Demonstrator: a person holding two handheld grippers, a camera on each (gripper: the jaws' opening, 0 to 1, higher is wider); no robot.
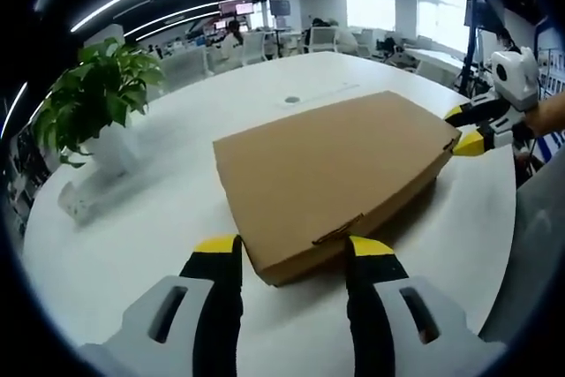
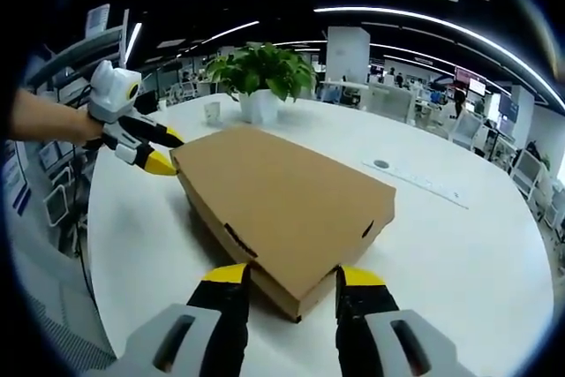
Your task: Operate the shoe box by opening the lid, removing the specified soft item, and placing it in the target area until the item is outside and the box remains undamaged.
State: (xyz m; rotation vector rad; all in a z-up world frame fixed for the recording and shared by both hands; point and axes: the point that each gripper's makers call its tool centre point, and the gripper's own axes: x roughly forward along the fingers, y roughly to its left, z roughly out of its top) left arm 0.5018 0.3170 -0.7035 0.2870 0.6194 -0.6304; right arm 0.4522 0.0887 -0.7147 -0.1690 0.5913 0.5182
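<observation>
While the brown cardboard shoe box point(image 1: 331, 178) is lying flat and shut on the white round table point(image 1: 132, 245), both grippers are meeting it at opposite corners. In the left gripper view, the left gripper point(image 1: 294, 249) is standing with its jaws apart, the two yellow-tipped fingers point(image 1: 217, 246) straddling the near corner of the box, where a tab slot is showing in the front wall. At the far right corner the right gripper point(image 1: 469, 128) is reaching in, its yellow tips spread above and below the lid edge, with a person's forearm point(image 1: 547, 114) behind it.

In the right gripper view, the right gripper point(image 2: 292, 276) is also standing wide, its jaws flanking the nearest corner of the box point(image 2: 282, 205); whether the pads are actually pressing on the cardboard cannot be told. The left gripper point(image 2: 159, 151) is coming in from the left at the far corner, its jaws parted around the lid edge, held by a bare arm point(image 2: 44, 119).

The lid is sitting closed, so the soft item inside is hidden. A potted green plant point(image 1: 95, 94) in a white pot is standing near the table's edge, well apart from the box, with a small white cup point(image 2: 211, 112) beside it. Office desks and chairs are filling the background under long ceiling light strips.
</observation>
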